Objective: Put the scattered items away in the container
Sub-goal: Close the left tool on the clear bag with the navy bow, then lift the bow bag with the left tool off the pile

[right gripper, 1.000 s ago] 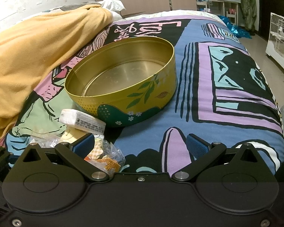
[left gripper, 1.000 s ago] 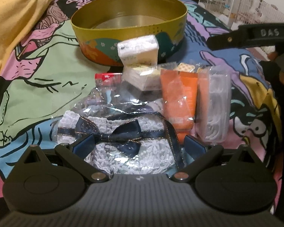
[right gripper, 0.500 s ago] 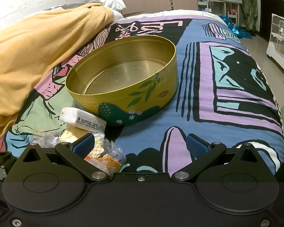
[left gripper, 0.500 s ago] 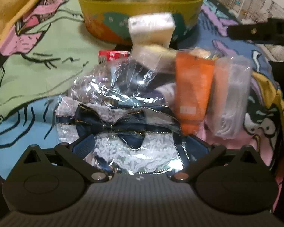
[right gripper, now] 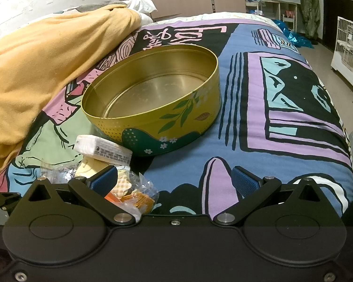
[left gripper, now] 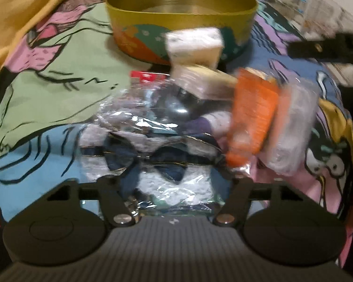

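Note:
A clear bag of white lace with a navy bow [left gripper: 157, 159] lies on the patterned bedspread between the jaws of my left gripper [left gripper: 177, 178], which are closing around it; the view is blurred. Beyond it lie a red-topped packet [left gripper: 148, 76], a white tissue pack [left gripper: 195, 44], an orange tube [left gripper: 251, 117] and a clear pack of white picks [left gripper: 291, 129]. The yellow round tin [left gripper: 181, 18] stands empty behind them. My right gripper [right gripper: 175, 177] hovers open over the bedspread in front of the tin [right gripper: 176, 127], with a crinkled snack bag [right gripper: 134, 195] beside its left finger.
A yellow blanket [right gripper: 47, 70] is heaped along the left of the bed. The bed's right edge drops to the floor, where a white wire cage [right gripper: 350, 54] stands. The tissue pack [right gripper: 103, 150] lies against the tin's near wall.
The left gripper's jaws have come closer together around the lace bag, and its view has tipped lower and nearer the pile. The right gripper has not moved.

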